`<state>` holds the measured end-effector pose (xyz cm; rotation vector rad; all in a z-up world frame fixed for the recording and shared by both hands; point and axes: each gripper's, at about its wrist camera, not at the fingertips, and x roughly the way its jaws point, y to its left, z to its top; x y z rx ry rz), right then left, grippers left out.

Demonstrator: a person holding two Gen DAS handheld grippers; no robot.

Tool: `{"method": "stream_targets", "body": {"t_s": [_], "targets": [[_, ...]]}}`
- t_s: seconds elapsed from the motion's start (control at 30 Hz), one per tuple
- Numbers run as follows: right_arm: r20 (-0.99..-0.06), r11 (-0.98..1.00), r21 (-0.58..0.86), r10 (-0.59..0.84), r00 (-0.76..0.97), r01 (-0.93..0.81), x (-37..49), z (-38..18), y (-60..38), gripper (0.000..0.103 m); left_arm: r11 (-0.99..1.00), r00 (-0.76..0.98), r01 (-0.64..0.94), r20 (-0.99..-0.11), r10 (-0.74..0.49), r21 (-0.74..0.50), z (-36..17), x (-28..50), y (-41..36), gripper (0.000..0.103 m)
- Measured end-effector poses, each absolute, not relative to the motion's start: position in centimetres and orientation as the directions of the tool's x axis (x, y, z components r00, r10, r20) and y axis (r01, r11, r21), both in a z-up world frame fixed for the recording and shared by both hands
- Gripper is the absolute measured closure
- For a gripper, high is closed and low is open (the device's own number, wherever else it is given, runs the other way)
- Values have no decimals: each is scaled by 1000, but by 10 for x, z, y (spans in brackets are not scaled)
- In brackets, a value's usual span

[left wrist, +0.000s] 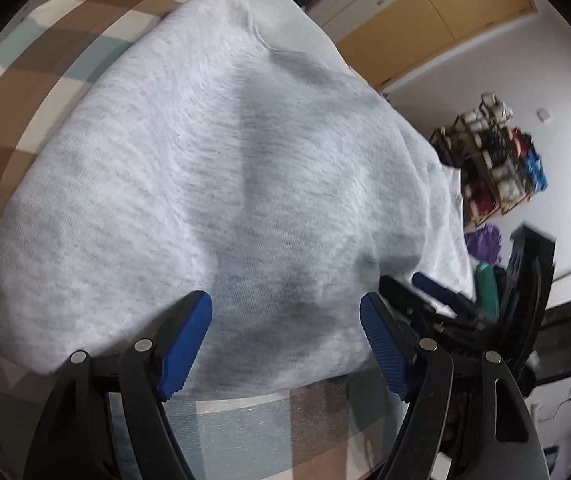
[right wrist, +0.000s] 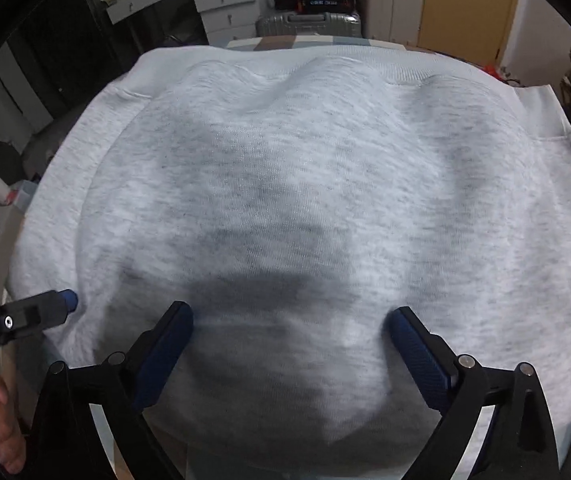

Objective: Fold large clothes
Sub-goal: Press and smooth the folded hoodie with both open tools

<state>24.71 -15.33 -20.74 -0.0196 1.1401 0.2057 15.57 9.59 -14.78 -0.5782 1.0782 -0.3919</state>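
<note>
1. One big grey sweatshirt (right wrist: 285, 184) fills most of both views. It lies flat on the checked cloth (left wrist: 25, 92), its ribbed hem along the top of the right wrist view.
2. Progress, judged: partly folded. A seam and layered edge show at upper left (right wrist: 125, 94) and a stacked edge at upper right of the right view, so the sides look turned in. The body is still long, with soft bumps; a cross fold and some smoothing seem left.
3. Surface: the brown, white and pale blue checks show at upper left and bottom centre of the left wrist view. The sweatshirt's near edge sits close to the bottom of that frame.
4. Room, top of right view: white drawers (right wrist: 221, 4), a silver suitcase (right wrist: 309, 24), a yellow-tan door (right wrist: 465, 4). Left view, right side: a wooden rack (left wrist: 493, 160) stuffed with items, blurred, and something purple (left wrist: 483, 242) under it.
5. Left gripper (left wrist: 285, 334): fingers spread wide, nothing between them, poised over the near part of the sweatshirt. Cannot tell if the tips touch the fabric.
6. Right gripper (right wrist: 291, 344): fingers also spread wide and holding nothing, over the middle of the near edge. It shows too at lower right of the left view.
7. Bare fingers (right wrist: 3, 432) on a handle at lower left edge of the right view.
</note>
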Motion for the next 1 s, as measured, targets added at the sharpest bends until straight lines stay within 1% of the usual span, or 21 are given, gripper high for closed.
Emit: {"method": "stream_targets", "body": {"t_s": [0.03, 0.07, 0.1, 0.13, 0.17, 0.2, 0.27, 0.3, 0.37, 0.4, 0.43, 0.47, 0.5, 0.53, 0.6, 0.63, 0.73, 0.8, 0.87, 0.93, 1.0], "targets": [[-915, 983, 86, 144, 377, -165, 251, -205, -151, 4, 793, 425, 23, -712, -560, -609, -147, 155, 93, 31], [-926, 982, 96, 148, 349, -160, 255, -200, -152, 15, 799, 423, 25, -718, -553, -600, -147, 154, 93, 31], [-923, 979, 117, 169, 345, -166, 259, -191, -153, 27, 804, 423, 26, -722, -547, -594, -146, 152, 93, 31], [-915, 976, 125, 183, 360, -179, 264, -177, -154, 52, 811, 424, 22, -728, -538, -585, -146, 151, 94, 31], [-903, 975, 108, 179, 390, -196, 267, -162, -152, 56, 815, 424, 19, -733, -532, -580, -146, 151, 93, 31], [-877, 974, 84, 172, 449, -209, 270, -145, -149, 55, 820, 420, 21, -739, -527, -572, -146, 151, 93, 31], [-833, 978, 46, 150, 533, -203, 280, -125, -144, 44, 829, 415, 27, -749, -517, -558, -146, 151, 91, 31], [-840, 981, 24, 125, 527, -194, 293, -124, -140, 44, 831, 416, 29, -750, -515, -555, -146, 152, 90, 31], [-890, 980, -1, 89, 446, -198, 318, -143, -131, 48, 839, 425, 36, -752, -504, -543, -146, 151, 88, 31], [-917, 981, -11, 67, 393, -193, 332, -160, -126, 48, 847, 429, 41, -756, -495, -530, -146, 150, 86, 31], [-932, 982, -12, 57, 357, -186, 340, -175, -125, 44, 854, 430, 47, -761, -486, -519, -146, 149, 85, 31], [-959, 985, 4, 53, 280, -175, 338, -203, -126, 43, 862, 432, 55, -767, -475, -503, -146, 147, 85, 31], [-969, 986, 0, 42, 244, -168, 334, -221, -123, 42, 870, 436, 65, -770, -466, -489, -145, 145, 84, 30], [-949, 985, -28, 28, 315, -173, 331, -219, -117, 42, 877, 439, 69, -775, -455, -476, -145, 144, 83, 30], [-957, 984, -40, 11, 288, -172, 334, -220, -115, 42, 876, 436, 72, -775, -457, -477, -145, 144, 83, 30], [-964, 985, -21, 25, 266, -169, 336, -219, -119, 43, 874, 434, 71, -774, -460, -480, -145, 143, 84, 30], [-965, 986, 71, 107, 241, -151, 348, -202, -126, 64, 871, 428, 69, -774, -467, -487, -145, 141, 85, 30], [-921, 972, 156, 207, 330, -174, 352, -177, -127, 63, 870, 425, 68, -774, -469, -489, -145, 141, 86, 30], [-890, 964, 140, 223, 397, -228, 357, -160, -108, 63, 869, 423, 68, -775, -470, -490, -144, 143, 83, 30], [-902, 954, 108, 212, 376, -278, 369, -166, -85, 64, 869, 424, 71, -773, -471, -490, -143, 144, 79, 30], [-936, 950, 70, 168, 310, -305, 374, -188, -66, 64, 870, 423, 77, -774, -471, -488, -143, 146, 76, 30]]}}
